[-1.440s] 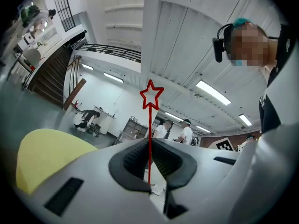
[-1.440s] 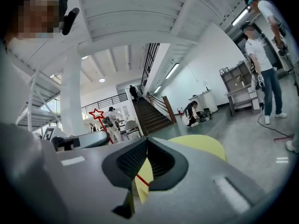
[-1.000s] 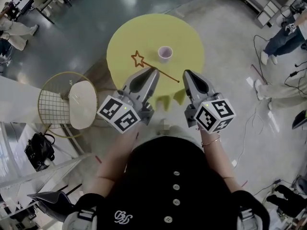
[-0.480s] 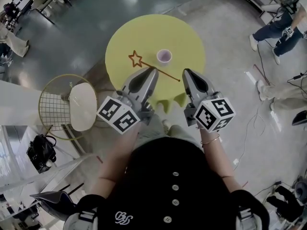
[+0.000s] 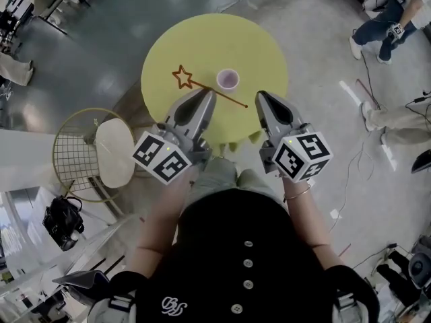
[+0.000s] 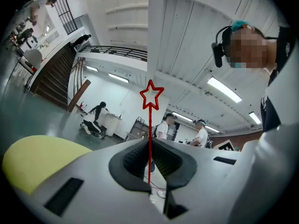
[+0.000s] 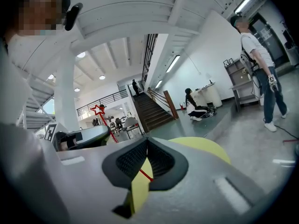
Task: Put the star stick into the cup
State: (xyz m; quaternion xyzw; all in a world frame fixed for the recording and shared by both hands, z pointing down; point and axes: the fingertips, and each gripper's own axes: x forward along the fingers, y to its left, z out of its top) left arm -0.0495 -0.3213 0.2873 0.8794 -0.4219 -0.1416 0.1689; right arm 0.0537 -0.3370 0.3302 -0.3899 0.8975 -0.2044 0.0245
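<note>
Far below me, a round yellow table [image 5: 168,52] stands on a grey floor [image 5: 121,19], with a pale cup [image 5: 227,79] upright on it. My left gripper [image 5: 209,94] is clamped on the red star stick [image 6: 150,125], holding it in the air above the table. My right gripper [image 5: 261,97] has its jaws closed on themselves, and the stick's plain end lies just beside them.

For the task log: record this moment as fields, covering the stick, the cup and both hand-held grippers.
star stick: clamped by left hand-held gripper, not in cup
cup: upright on yellow table
left jaws: shut on the shaft, star beyond them
right hand-held gripper: jaws together, holding nothing
task state: stick not yet placed
</note>
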